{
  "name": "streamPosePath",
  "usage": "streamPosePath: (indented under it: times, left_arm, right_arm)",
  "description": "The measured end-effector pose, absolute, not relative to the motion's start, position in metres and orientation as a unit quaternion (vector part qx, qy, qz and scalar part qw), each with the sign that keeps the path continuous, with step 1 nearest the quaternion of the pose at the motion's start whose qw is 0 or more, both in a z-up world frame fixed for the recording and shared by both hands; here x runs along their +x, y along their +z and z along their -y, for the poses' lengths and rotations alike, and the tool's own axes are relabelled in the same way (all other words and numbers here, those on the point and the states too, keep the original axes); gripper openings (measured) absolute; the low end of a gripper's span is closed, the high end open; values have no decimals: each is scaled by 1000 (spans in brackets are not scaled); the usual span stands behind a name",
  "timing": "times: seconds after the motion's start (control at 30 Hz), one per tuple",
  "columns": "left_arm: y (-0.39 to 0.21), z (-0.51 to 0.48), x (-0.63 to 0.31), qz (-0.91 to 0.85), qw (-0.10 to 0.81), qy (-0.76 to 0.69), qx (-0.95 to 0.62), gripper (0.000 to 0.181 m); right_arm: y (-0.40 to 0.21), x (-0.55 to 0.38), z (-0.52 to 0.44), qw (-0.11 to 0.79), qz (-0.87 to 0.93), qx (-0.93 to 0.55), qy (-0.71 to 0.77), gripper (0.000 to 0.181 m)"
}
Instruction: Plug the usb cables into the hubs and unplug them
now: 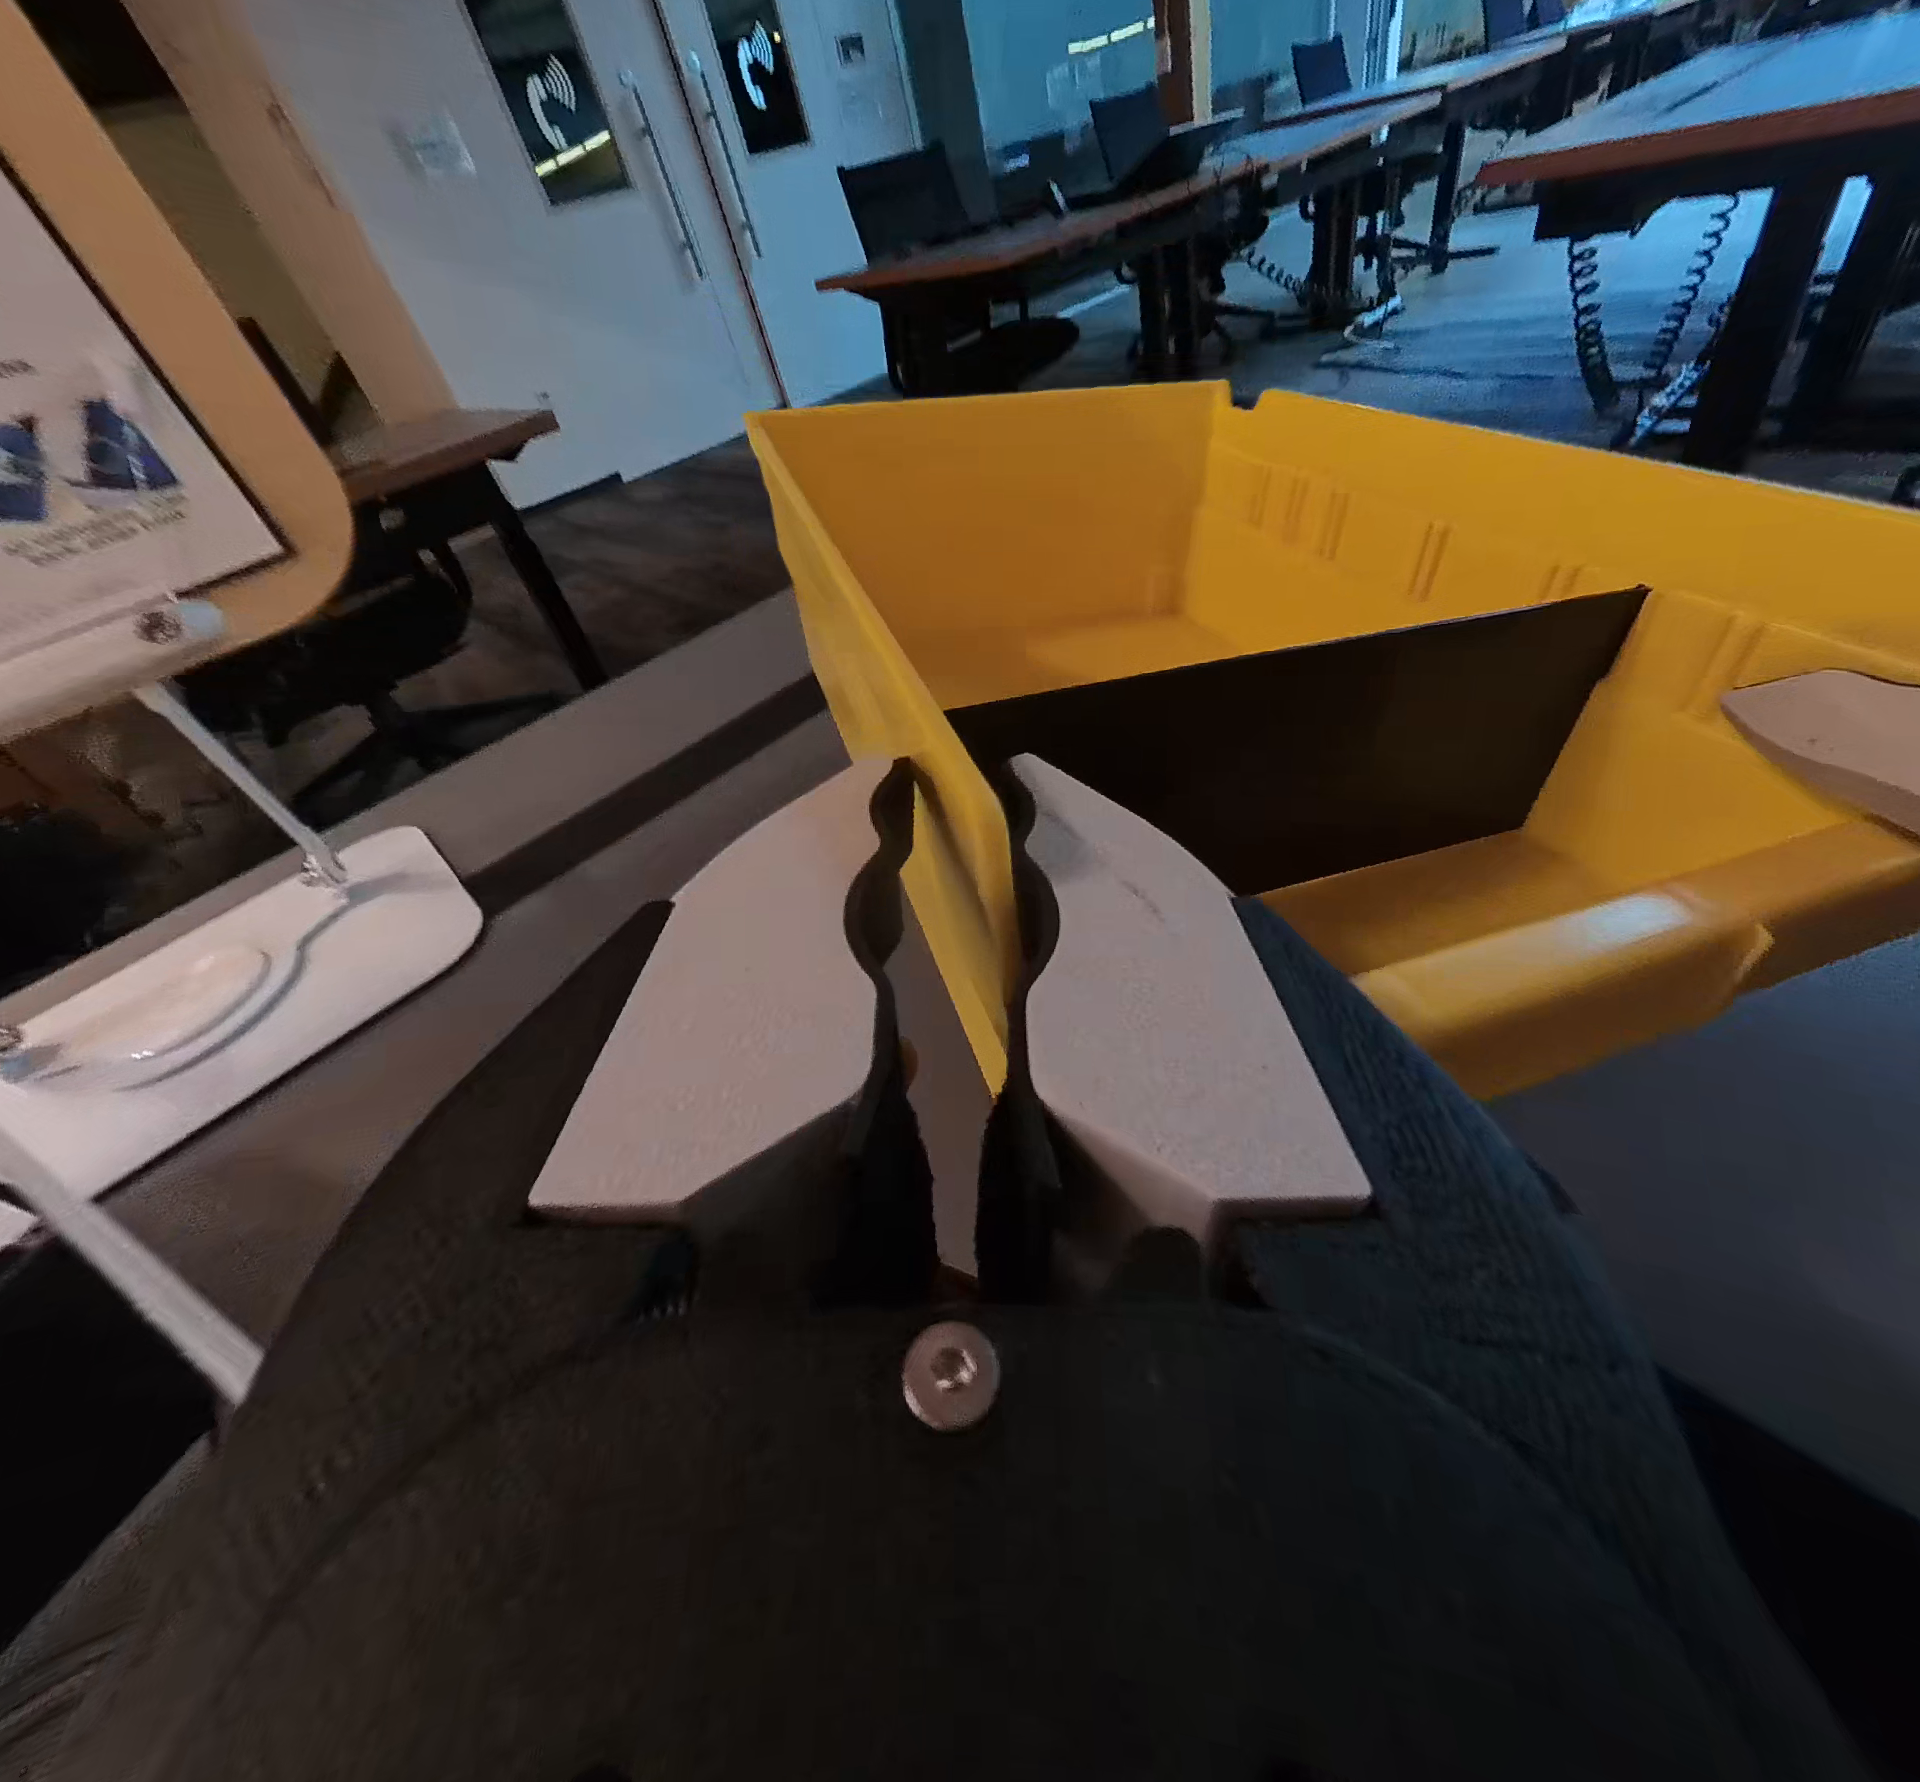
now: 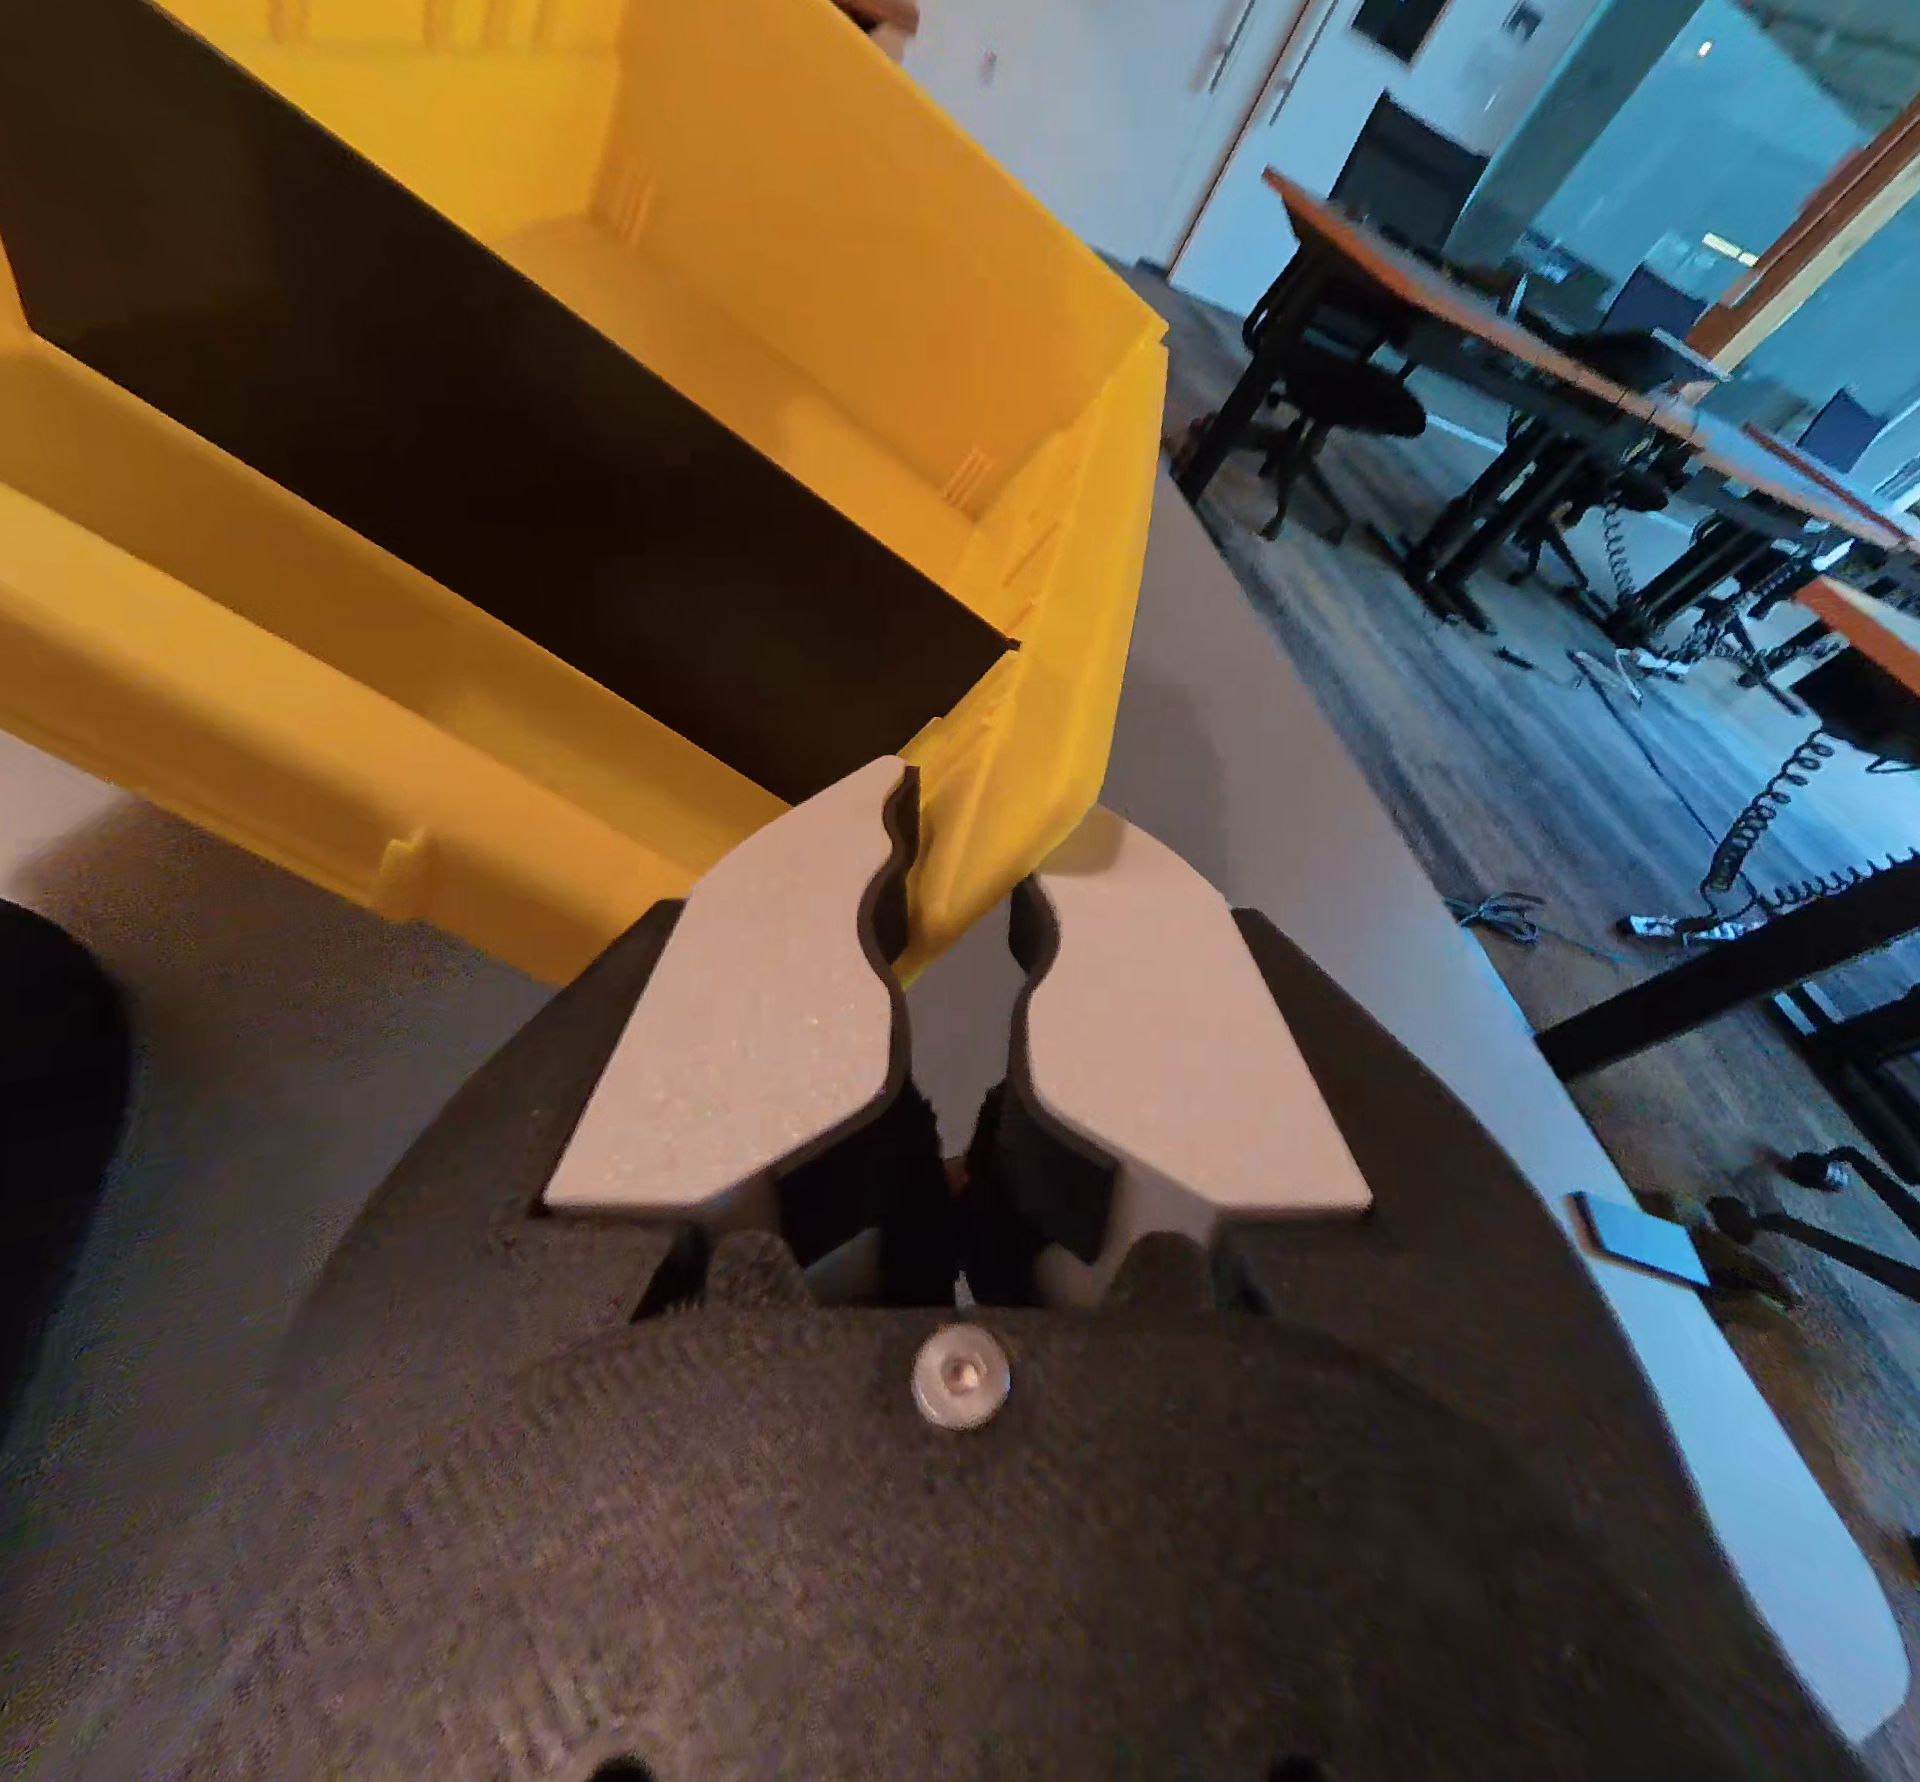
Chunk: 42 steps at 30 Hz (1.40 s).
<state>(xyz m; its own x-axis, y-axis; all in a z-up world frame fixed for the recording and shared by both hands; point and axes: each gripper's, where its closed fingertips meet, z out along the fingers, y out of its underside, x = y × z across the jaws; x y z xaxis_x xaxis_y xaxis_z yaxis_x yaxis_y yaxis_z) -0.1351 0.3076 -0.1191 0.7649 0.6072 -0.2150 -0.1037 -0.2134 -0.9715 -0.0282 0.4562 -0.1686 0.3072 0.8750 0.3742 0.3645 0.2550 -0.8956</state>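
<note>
With both grippers, left (image 1: 961, 797) & right (image 2: 966, 839), pinching opposite walls of the yellow plastic bin (image 1: 1039, 527) w/ black divider (image 1: 1299, 735), uneven lift could tilt/slip it.

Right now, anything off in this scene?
Yes. Both grippers clamp the walls of the yellow bin: left gripper on one side wall, right gripper on the opposite. In the right wrist view it looks tilted. No USB cables or hubs in view.

Black textured claw (image 1: 958, 782) bodies, grey wavy-edged fingers (image 2: 758, 1005), silver screws (image 1: 950, 1373).
</note>
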Motion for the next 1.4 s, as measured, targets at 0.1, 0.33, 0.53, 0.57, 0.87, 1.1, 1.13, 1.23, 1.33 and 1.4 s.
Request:
streamPosePath:
  times: [0.1,0.33,0.53,0.57,0.87,1.1,1.13,1.23,1.33,1.4]
  left_arm:
    - [-140,-317,-142,180,589,284,-734,15]
    - [-152,-323,-144,168,594,282,-735,19]
    - [-176,-326,-137,148,560,260,-772,23]
    - [-179,-326,-137,143,555,264,-776,23]
    - [-127,-302,-107,91,594,242,-761,44]
    - [-103,-185,-49,22,588,263,-764,45]
    - [-114,-166,-47,19,567,267,-779,45]
    - [-139,-123,-64,45,519,307,-797,45]
    - [-158,-109,-82,44,459,311,-831,45]
    - [-172,-104,-100,38,407,326,-853,45]
  right_arm:
    - [-188,-33,-463,555,552,-583,220,14]
    - [-197,-38,-471,554,547,-586,223,13]
    - [-196,-35,-480,556,529,-598,232,10]
    - [-196,-35,-481,554,530,-599,229,10]
    - [-179,-26,-483,553,515,-596,272,28]
    - [-149,-26,-419,587,670,-367,268,40]
    - [-156,-26,-401,557,713,-331,268,41]
    - [-174,-28,-371,503,792,-261,226,49]
    - [-178,-40,-353,500,819,-216,181,52]
    - [-186,-47,-344,480,834,-211,175,51]
